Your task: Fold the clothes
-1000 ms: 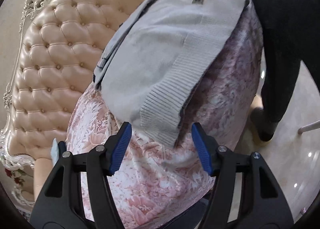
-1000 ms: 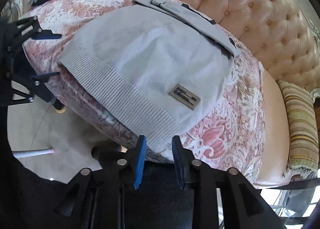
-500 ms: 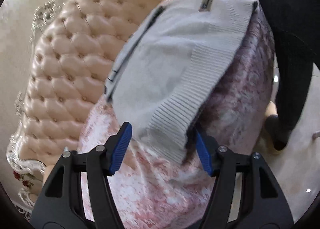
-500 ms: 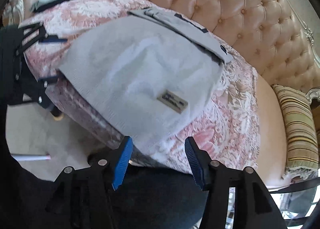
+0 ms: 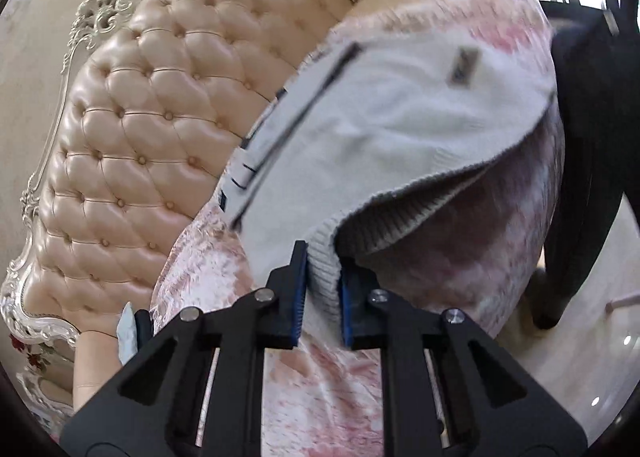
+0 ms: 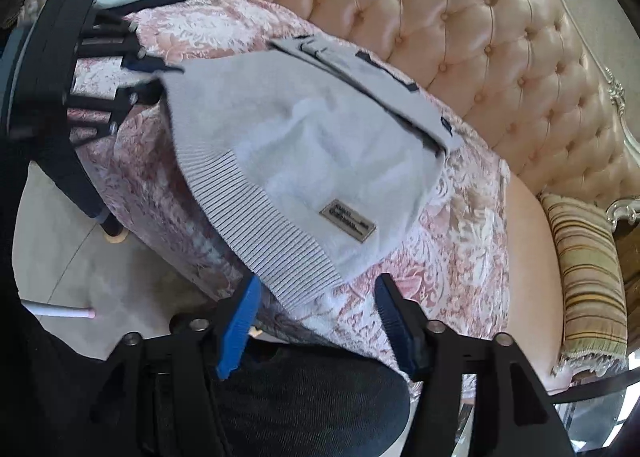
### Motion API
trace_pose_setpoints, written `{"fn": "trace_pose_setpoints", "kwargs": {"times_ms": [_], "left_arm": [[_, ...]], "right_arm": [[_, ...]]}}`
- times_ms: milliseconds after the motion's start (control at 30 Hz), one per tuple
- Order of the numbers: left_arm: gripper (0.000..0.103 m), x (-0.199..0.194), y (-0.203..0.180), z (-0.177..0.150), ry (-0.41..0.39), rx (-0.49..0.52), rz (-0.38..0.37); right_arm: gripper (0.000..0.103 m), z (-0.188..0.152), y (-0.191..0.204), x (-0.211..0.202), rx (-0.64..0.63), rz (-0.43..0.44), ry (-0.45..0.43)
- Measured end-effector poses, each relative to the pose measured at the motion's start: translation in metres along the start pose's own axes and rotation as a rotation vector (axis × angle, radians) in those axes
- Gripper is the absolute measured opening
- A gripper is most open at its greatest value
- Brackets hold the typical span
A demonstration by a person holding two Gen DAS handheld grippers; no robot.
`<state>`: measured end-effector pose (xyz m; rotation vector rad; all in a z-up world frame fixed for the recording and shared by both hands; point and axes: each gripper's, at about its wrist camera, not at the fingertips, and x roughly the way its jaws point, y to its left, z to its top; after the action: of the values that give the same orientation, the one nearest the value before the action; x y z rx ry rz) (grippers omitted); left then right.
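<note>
Since a second ago the left hand-held gripper (image 5: 323, 299) has just closed its jaws onto the ribbed hem corner of the grey sweater (image 5: 400, 129) and lifted it, while the right hand-held gripper (image 6: 316, 321) has just been opening and now stands wide, gripping nothing, the sweater's other hem corner lying just ahead between its fingers. Beyond both, the sweater lies spread on the pink floral cover (image 6: 460, 257) of the tufted sofa (image 6: 500, 37), a striped cushion (image 6: 588, 277) off to the right gripper's right.

Bright daylight gives sheen to the tufted beige leather sofa back (image 5: 152, 145), motion blur smears the pale grey knitted sweater (image 5: 400, 129) at upper right, and fisheye corners go black.
</note>
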<state>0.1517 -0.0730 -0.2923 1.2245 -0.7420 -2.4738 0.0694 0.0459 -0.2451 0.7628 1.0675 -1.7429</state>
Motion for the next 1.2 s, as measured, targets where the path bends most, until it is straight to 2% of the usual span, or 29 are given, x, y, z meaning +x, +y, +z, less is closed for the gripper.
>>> {"fn": "trace_pose_setpoints", "kwargs": {"times_ms": [167,333,400,567,700,733,767,800,833,933,1067,1200], "left_arm": [[0.017,0.002,0.018,0.015,-0.014,-0.019,-0.038],[0.017,0.002,0.026,0.025,-0.024,0.017,-0.047],[0.017,0.002,0.028,0.028,-0.027,0.028,-0.043],[0.017,-0.001,0.03,0.031,-0.029,0.034,-0.039],[0.017,-0.004,0.034,0.03,-0.029,0.027,-0.035],[0.017,-0.004,0.035,0.03,-0.028,0.024,-0.034],[0.017,-0.005,0.036,0.029,-0.028,0.018,-0.035],[0.017,-0.006,0.038,0.029,-0.029,0.012,-0.037],[0.017,-0.007,0.039,0.029,-0.029,0.006,-0.04],[0.016,-0.012,0.04,0.028,-0.038,-0.015,-0.042],[0.015,-0.02,0.045,0.031,-0.057,-0.043,-0.032],[0.015,-0.016,0.065,0.039,-0.074,-0.054,-0.01]], "right_arm": [[0.069,0.001,0.011,0.006,-0.066,-0.04,0.001],[0.069,0.0,0.043,0.018,-0.285,-0.123,0.029],[0.069,0.004,0.053,0.021,-0.336,-0.126,0.02],[0.071,0.023,0.063,0.036,-0.365,-0.141,-0.016],[0.074,0.033,0.062,0.06,-0.365,-0.174,0.016],[0.071,0.033,0.061,0.065,-0.368,-0.184,0.034],[0.062,0.033,0.054,0.068,-0.335,-0.166,0.045],[0.048,0.033,0.044,0.067,-0.274,-0.132,0.044],[0.023,0.035,0.031,0.066,-0.198,-0.102,0.046],[0.014,0.037,-0.001,0.05,-0.057,-0.091,0.008],[0.014,0.049,-0.028,0.016,0.068,-0.109,-0.069],[0.014,0.072,-0.048,-0.001,0.138,-0.068,-0.127]]}}
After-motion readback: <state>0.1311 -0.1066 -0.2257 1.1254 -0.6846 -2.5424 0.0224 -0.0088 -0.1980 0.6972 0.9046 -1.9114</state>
